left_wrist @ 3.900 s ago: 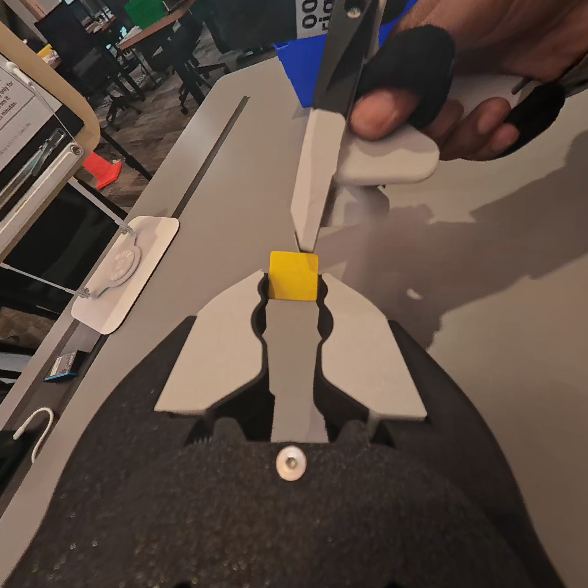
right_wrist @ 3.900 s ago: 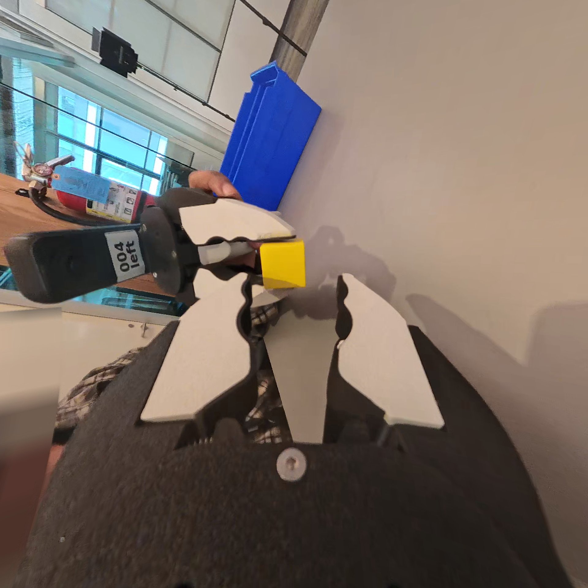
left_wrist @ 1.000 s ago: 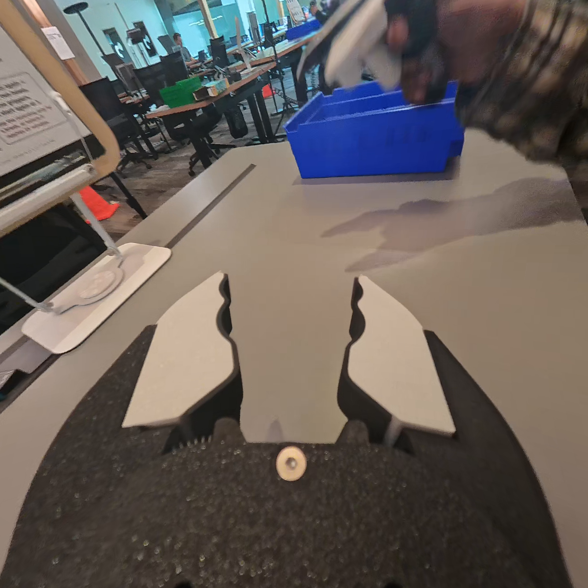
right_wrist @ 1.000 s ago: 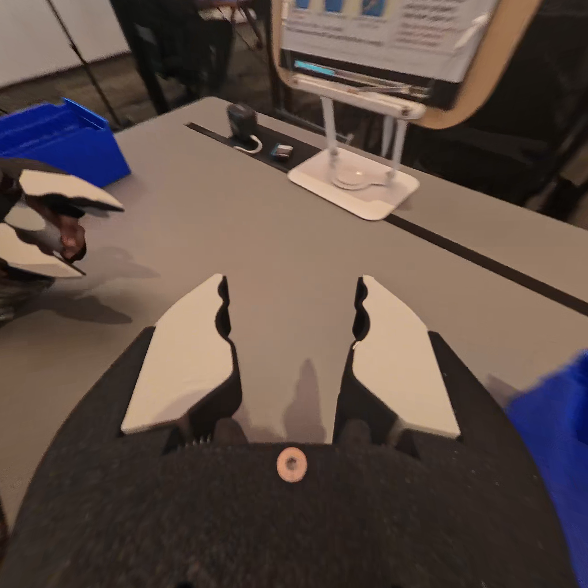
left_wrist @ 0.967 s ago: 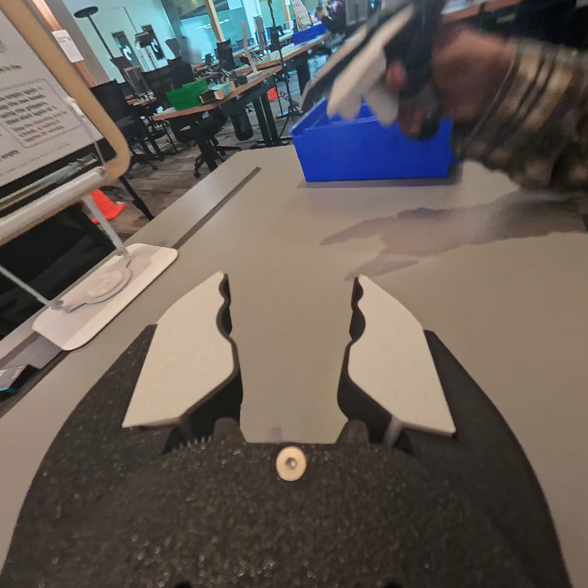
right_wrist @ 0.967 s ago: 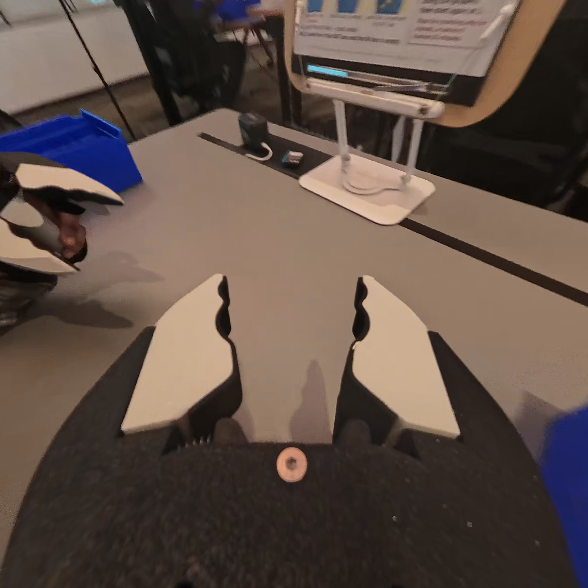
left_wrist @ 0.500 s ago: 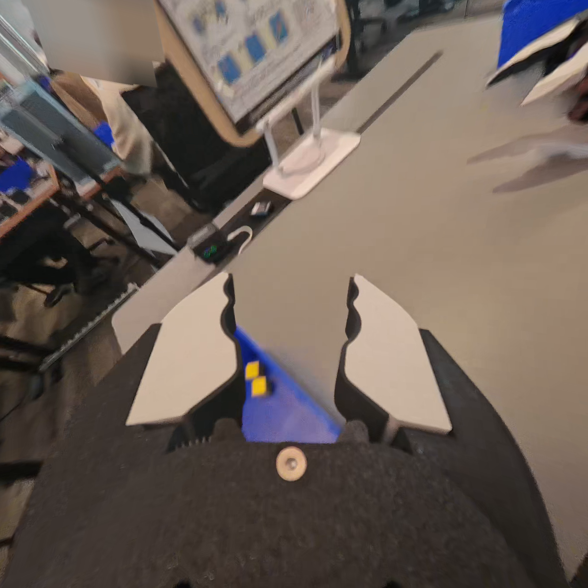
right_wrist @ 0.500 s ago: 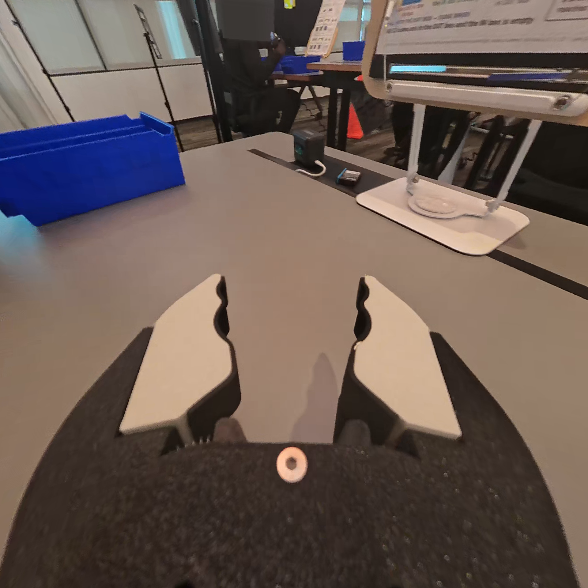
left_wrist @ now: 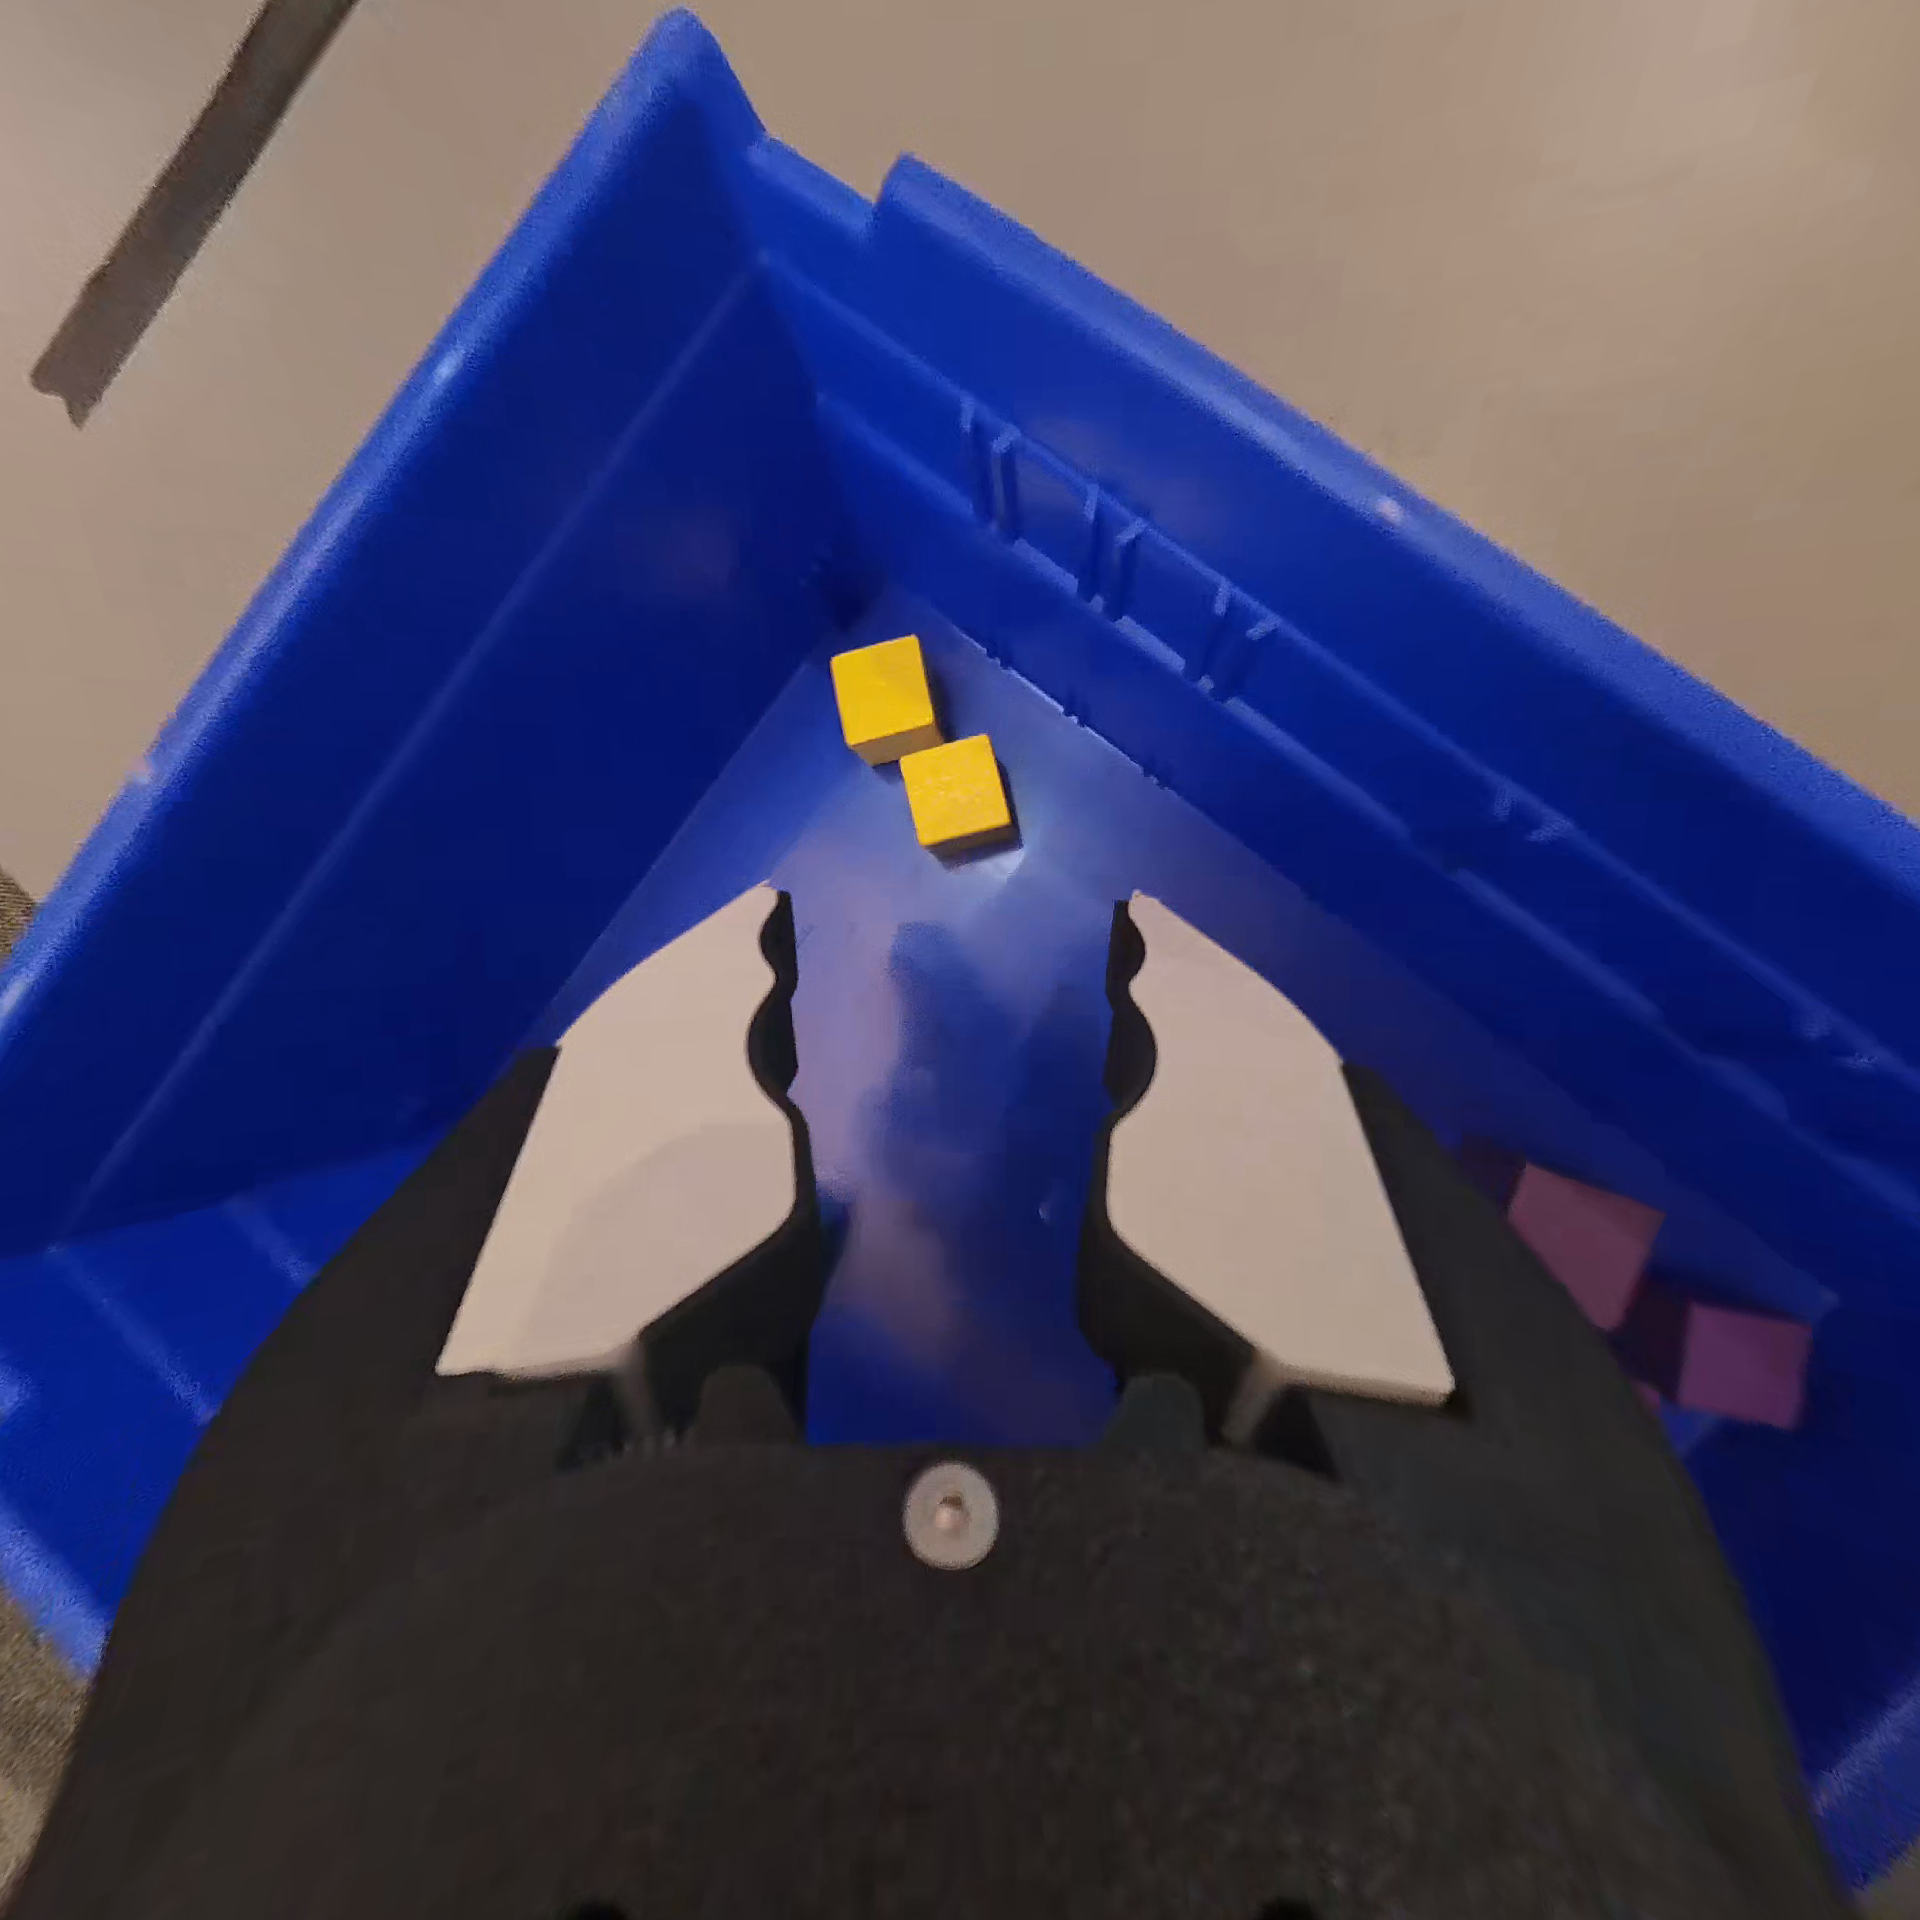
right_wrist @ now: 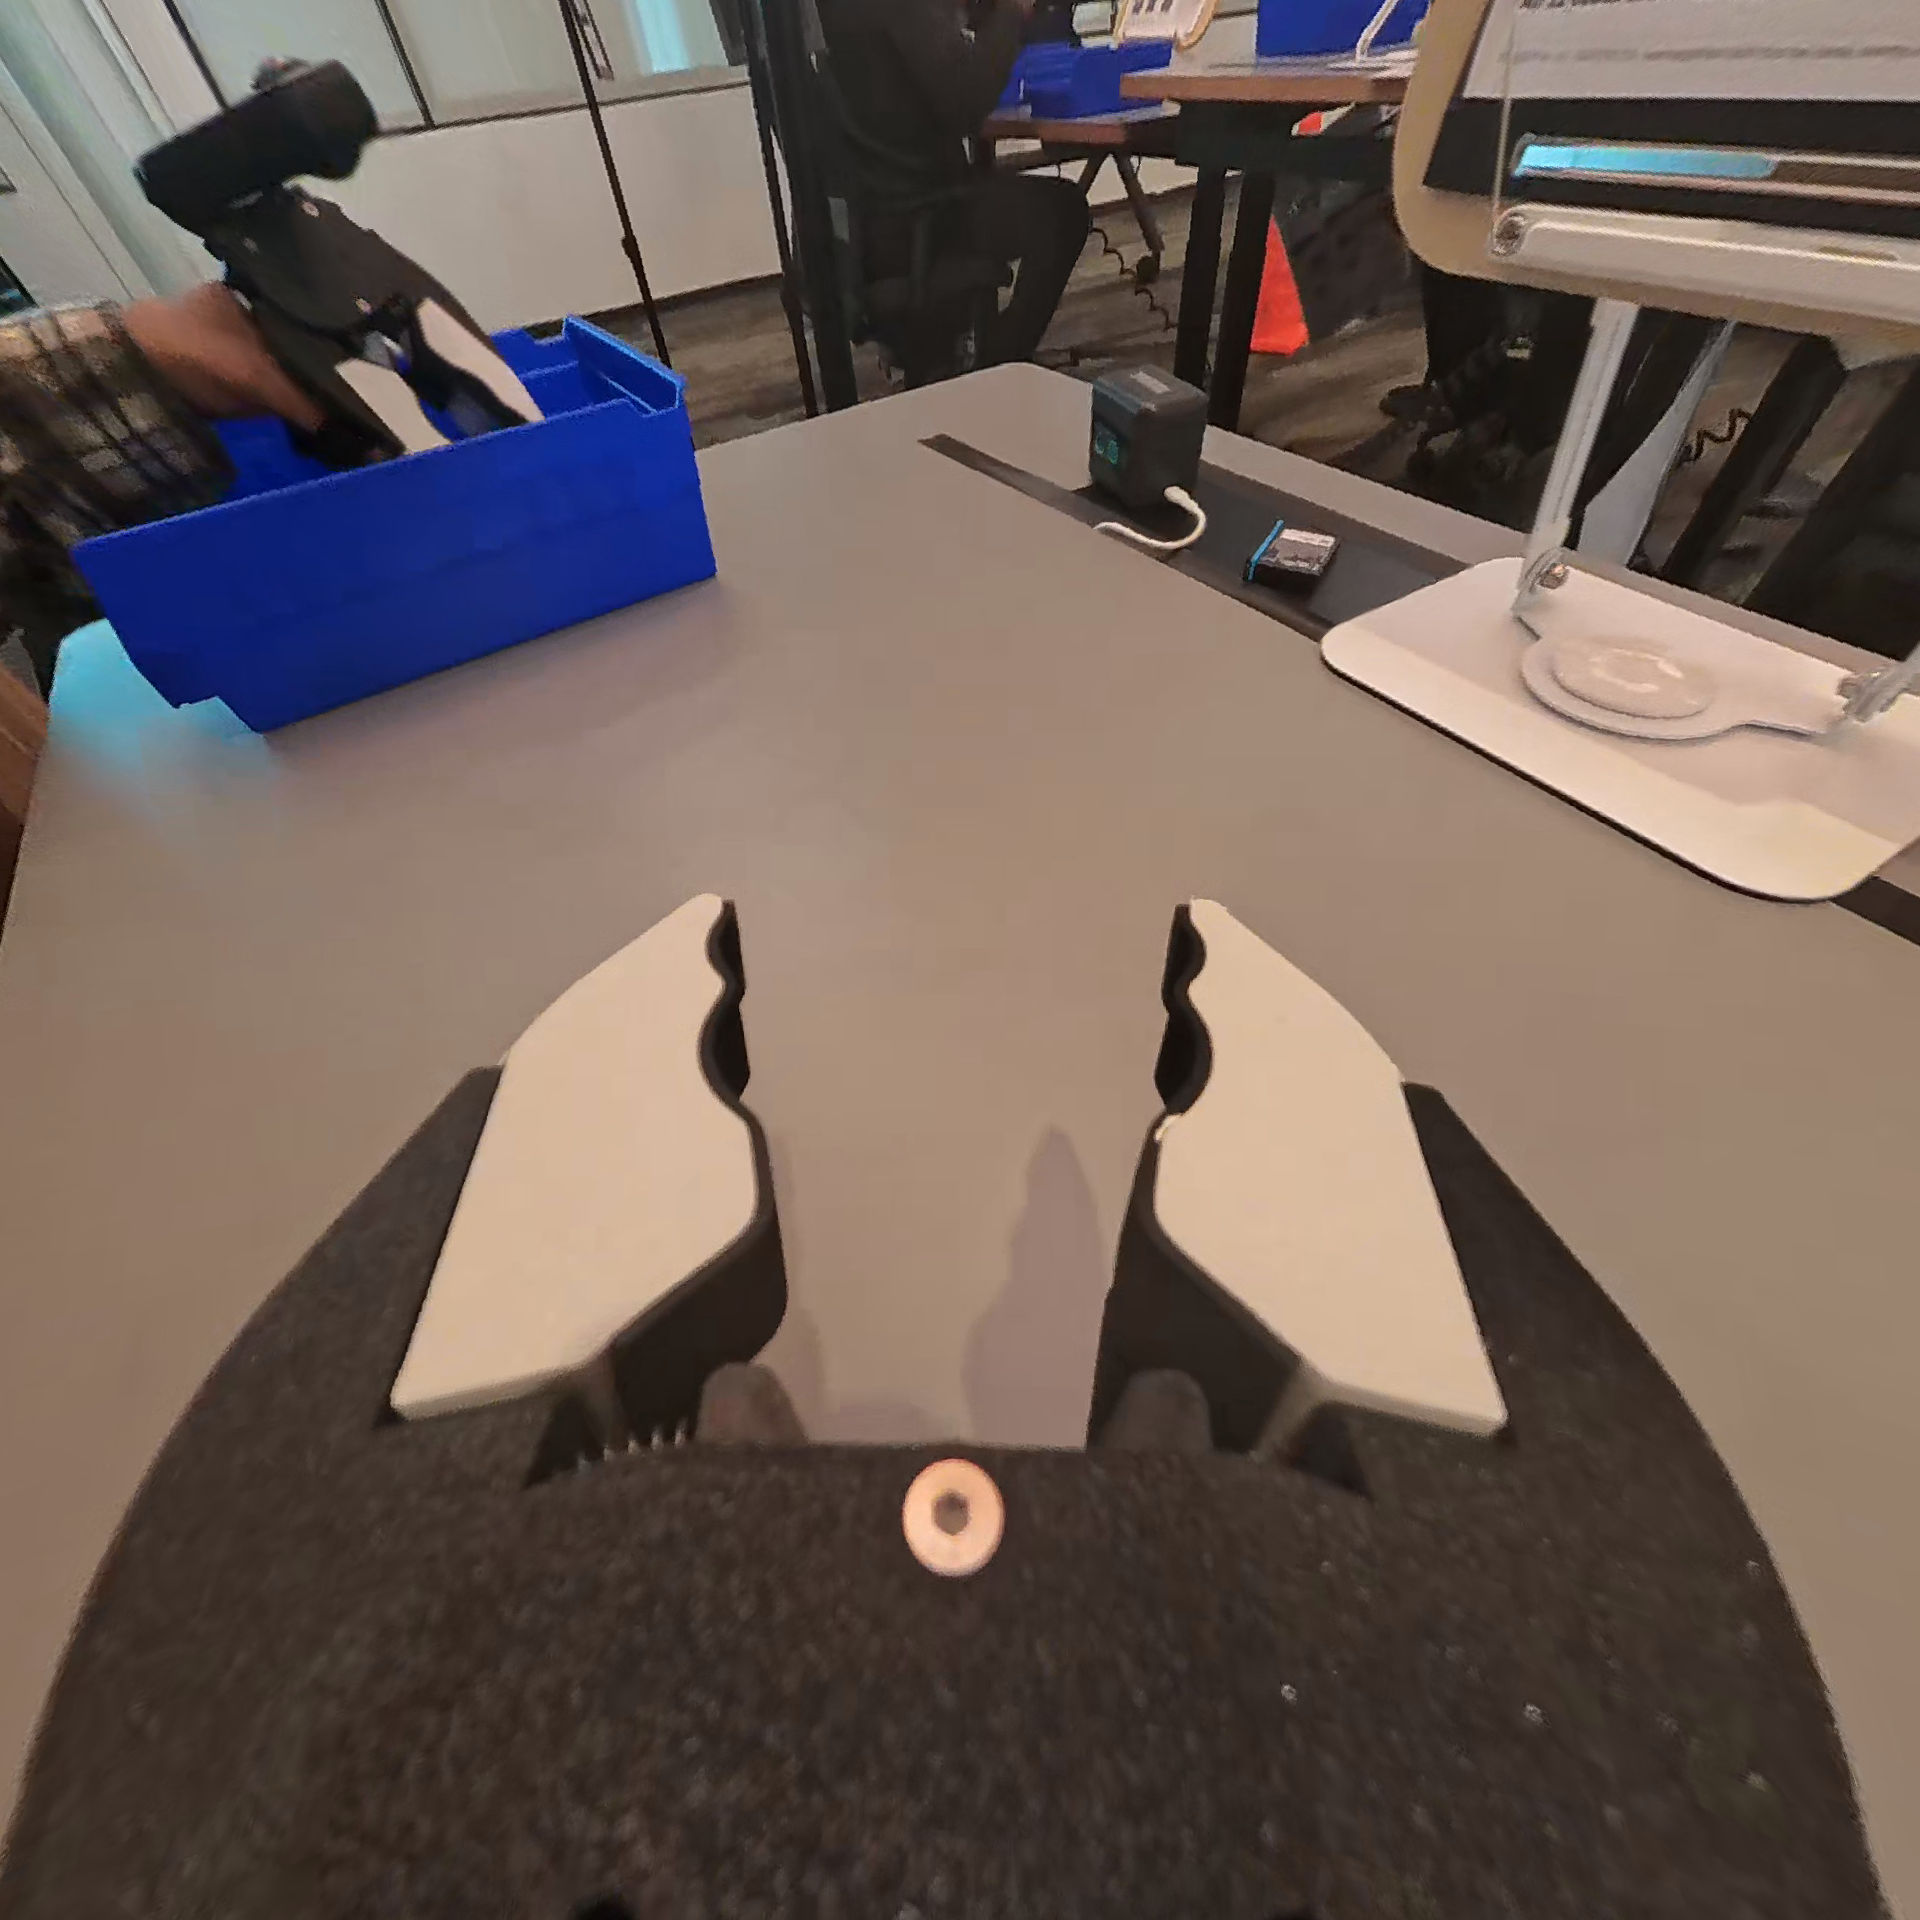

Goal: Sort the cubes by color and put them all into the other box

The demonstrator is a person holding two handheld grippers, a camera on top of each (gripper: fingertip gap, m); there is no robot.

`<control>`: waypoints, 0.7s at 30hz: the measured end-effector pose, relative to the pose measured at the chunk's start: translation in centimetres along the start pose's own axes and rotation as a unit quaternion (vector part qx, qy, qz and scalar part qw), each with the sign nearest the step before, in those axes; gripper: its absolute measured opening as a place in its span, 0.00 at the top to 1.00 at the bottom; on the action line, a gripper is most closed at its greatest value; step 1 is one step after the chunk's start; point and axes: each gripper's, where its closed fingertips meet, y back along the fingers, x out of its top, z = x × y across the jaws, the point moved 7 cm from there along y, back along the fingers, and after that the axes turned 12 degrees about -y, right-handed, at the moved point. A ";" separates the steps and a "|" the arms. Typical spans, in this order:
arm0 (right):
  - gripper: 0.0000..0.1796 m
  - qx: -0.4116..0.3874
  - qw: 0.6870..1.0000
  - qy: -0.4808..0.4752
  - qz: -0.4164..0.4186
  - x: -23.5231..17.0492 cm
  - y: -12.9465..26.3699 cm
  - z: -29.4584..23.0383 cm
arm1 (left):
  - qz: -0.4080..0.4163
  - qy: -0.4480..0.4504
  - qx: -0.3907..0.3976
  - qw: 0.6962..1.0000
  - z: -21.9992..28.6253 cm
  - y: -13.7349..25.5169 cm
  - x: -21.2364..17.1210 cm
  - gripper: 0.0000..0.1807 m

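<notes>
Inside glossy blue plastic bin [left_wrist: 436, 727], matte yellow cubes [left_wrist: 920, 743].

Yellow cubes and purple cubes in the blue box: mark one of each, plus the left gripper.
Nearer yellow cube [left_wrist: 954, 792]: left wrist view, top face.
Purple cube [left_wrist: 1579, 1251]: left wrist view, top face, by the right wall.
Left gripper [left_wrist: 948, 902]: left wrist view, gap between the open jaws.
</notes>
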 end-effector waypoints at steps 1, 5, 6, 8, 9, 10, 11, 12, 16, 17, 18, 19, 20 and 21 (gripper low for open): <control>0.57 0.001 1.000 0.000 -0.005 0.1 -0.2 -0.1 | 0.000 0.005 0.000 1.000 0.0 -0.5 -0.1 0.68; 0.57 0.003 1.000 -0.002 -0.012 0.0 -1.0 -0.4 | 0.014 0.041 -0.002 0.999 -0.2 -2.0 0.1 0.69; 0.57 0.004 1.000 -0.004 -0.013 -0.1 -1.1 -0.5 | 0.014 0.051 -0.002 0.999 -0.2 -2.4 0.1 0.70; 0.57 0.006 1.000 -0.006 -0.014 -0.3 -1.3 -0.6 | 0.003 0.064 0.006 0.998 -0.4 -3.0 0.0 0.71; 0.57 0.006 1.000 -0.008 -0.014 -0.5 -1.4 -0.6 | -0.004 0.067 0.007 0.998 -0.3 -3.4 -0.1 0.71; 0.57 0.007 1.000 -0.011 -0.015 -0.6 -1.4 -0.6 | -0.010 0.071 0.007 0.997 -0.3 -3.8 -0.2 0.72; 0.58 0.009 1.000 -0.013 -0.015 -0.7 -1.4 -0.6 | -0.015 0.074 0.007 0.997 -0.2 -4.2 -0.4 0.73; 0.58 0.011 1.000 -0.015 -0.014 -0.8 -1.5 -0.6 | -0.017 0.077 0.004 0.997 -0.1 -4.5 -0.4 0.74; 0.58 0.016 1.000 -0.022 -0.007 -1.0 -1.3 -0.6 | -0.007 0.099 0.000 0.995 -0.2 -5.1 -0.1 0.83; 0.58 0.018 1.000 -0.024 -0.007 -1.1 -1.2 -0.6 | -0.006 0.100 -0.004 0.995 -0.2 -5.1 -0.1 0.87; 0.58 0.020 0.999 -0.027 -0.007 -1.1 -1.1 -0.6 | -0.005 0.105 -0.003 0.994 -0.3 -5.2 -0.1 0.88; 0.58 0.022 0.999 -0.029 -0.005 -1.1 -1.0 -0.6 | -0.009 0.107 -0.001 0.994 -0.4 -5.1 -0.2 0.88; 0.59 0.024 0.999 -0.030 -0.003 -1.0 -0.8 -0.7 | -0.015 0.106 0.007 0.994 -0.6 -4.9 -0.4 0.88; 0.59 0.025 0.999 -0.031 -0.001 -1.0 -0.6 -0.8 | -0.015 0.104 0.018 0.994 -0.7 -4.4 -0.5 0.88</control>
